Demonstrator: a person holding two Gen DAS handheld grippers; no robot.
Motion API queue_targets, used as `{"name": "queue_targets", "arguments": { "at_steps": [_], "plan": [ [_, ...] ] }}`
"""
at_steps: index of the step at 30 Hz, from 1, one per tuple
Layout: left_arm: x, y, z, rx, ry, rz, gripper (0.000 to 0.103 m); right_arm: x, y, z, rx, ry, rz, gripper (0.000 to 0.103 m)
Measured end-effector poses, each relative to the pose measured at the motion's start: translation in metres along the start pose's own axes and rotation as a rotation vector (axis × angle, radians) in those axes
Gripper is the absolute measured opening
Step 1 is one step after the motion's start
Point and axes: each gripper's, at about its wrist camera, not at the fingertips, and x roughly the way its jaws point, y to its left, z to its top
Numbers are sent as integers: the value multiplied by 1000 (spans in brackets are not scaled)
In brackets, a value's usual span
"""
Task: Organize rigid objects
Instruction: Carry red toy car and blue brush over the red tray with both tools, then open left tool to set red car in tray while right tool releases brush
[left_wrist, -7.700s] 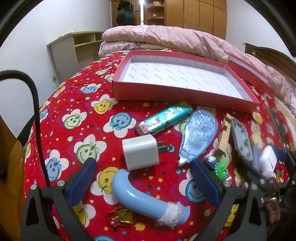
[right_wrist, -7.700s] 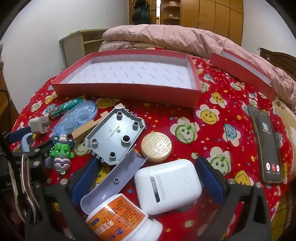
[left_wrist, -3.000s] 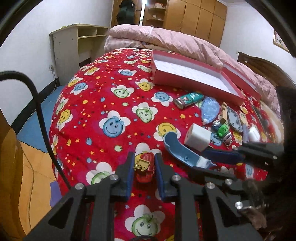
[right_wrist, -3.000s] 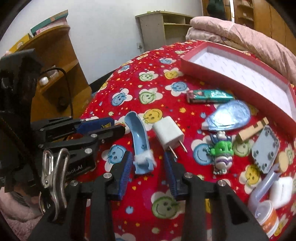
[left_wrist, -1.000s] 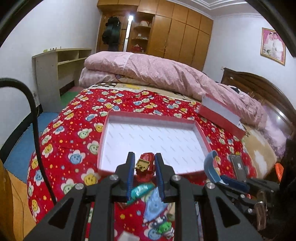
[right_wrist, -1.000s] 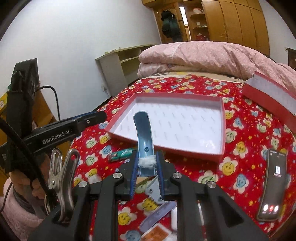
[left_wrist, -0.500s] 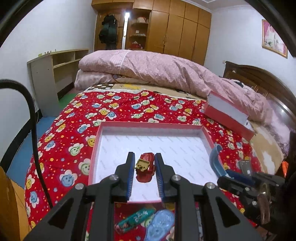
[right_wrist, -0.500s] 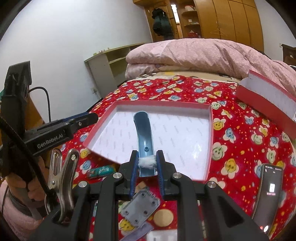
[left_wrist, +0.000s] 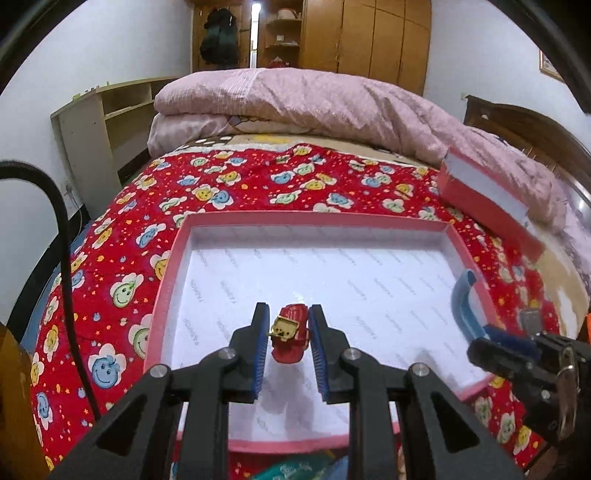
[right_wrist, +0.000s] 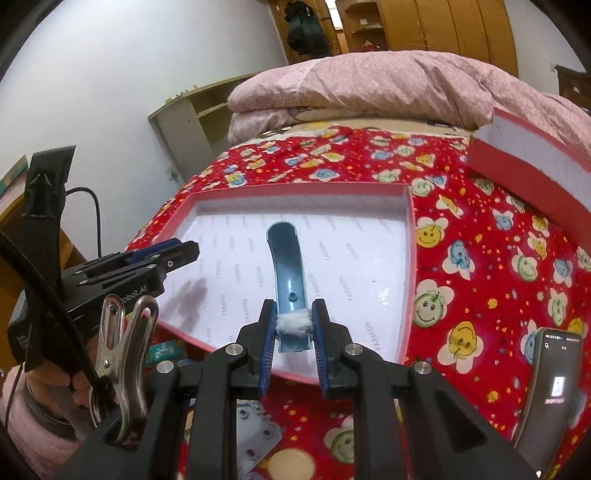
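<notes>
My left gripper (left_wrist: 288, 325) is shut on a small red toy car (left_wrist: 290, 334) and holds it above the near part of the open red box (left_wrist: 166, 266) with a white floor. My right gripper (right_wrist: 293, 326) is shut on a curved blue plastic piece (right_wrist: 286, 266), gripped at its white fuzzy end, above the box (right_wrist: 408, 236). The blue piece (left_wrist: 463, 306) and the right gripper (left_wrist: 517, 354) also show in the left wrist view over the box's right rim. The left gripper (right_wrist: 162, 254) shows in the right wrist view at the box's left edge.
The box lid (left_wrist: 487, 199) lies against the pink duvet (left_wrist: 332, 99) at the back right. A phone (right_wrist: 550, 387) lies on the red bedspread right of the box. A grey plate (right_wrist: 255, 439) and a teal wrapper (right_wrist: 164, 349) lie near its front edge.
Both grippers have moved forward and lower over the box with their objects still held. The box now fills more of each view.
</notes>
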Motion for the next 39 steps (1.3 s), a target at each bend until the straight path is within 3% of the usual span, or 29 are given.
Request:
{"name": "queue_targets", "arguments": {
  "at_steps": [19, 21, 26, 32, 36, 39],
  "plan": [
    [42, -7, 2, 17, 28, 28, 23, 33, -23, 0, 13, 29, -44, 20],
    [42, -9, 2, 25, 27, 28, 25, 33, -23, -1, 9, 22, -47, 20],
    [42, -15, 0, 52, 31, 18, 52, 34, -23, -2, 17, 16, -52, 20],
    [34, -14, -1, 32, 39, 41, 52, 34, -21, 0, 11, 26, -68, 26],
    [18, -11, 0, 35, 14, 45, 52, 26, -19, 1, 7, -4, -99, 40],
    [5, -10, 0, 35, 0, 42, 54, 17, -19, 2, 19, -18, -96, 41]
  ]
}}
